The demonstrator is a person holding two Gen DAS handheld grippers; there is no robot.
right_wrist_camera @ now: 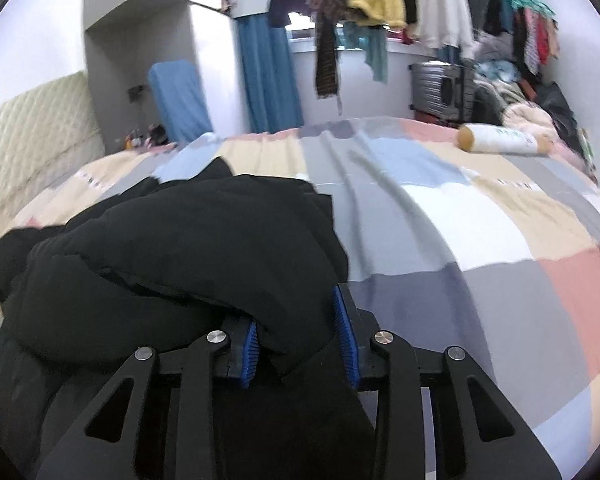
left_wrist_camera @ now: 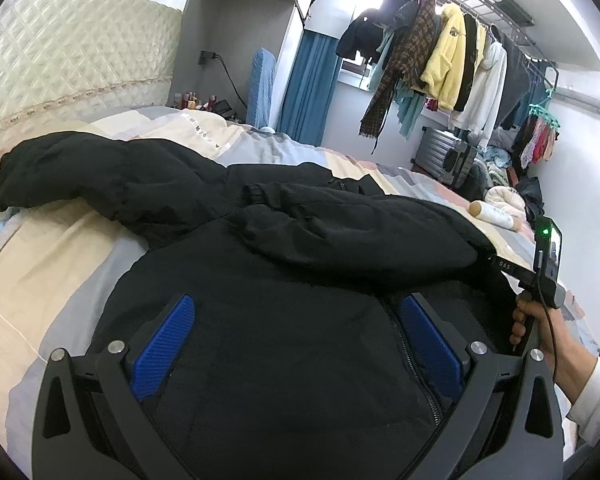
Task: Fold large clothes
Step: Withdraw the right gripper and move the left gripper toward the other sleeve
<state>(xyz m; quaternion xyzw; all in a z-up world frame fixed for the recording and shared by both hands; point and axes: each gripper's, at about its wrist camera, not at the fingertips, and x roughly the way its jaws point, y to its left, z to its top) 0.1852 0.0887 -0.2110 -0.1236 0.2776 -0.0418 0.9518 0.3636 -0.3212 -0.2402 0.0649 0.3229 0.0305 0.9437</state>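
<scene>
A large black padded jacket [left_wrist_camera: 260, 240] lies spread on the bed, one sleeve stretched out to the left toward the headboard and the other folded across its body. My left gripper [left_wrist_camera: 296, 312] is open, its blue pads [left_wrist_camera: 164, 344] wide apart over the jacket's near edge by the zipper. My right gripper [right_wrist_camera: 300, 320] is shut on a thick fold of the jacket [right_wrist_camera: 180, 248] at its right edge. The right gripper's body also shows in the left wrist view [left_wrist_camera: 548, 264], held in a hand.
The bed has a patchwork cover [right_wrist_camera: 480, 240] and a quilted cream headboard [left_wrist_camera: 60, 60]. A white bottle [right_wrist_camera: 504, 140] lies near the bed's far right edge. Hanging clothes [left_wrist_camera: 440, 52], a grey suitcase [left_wrist_camera: 440, 152] and a blue curtain [left_wrist_camera: 308, 84] stand beyond the bed.
</scene>
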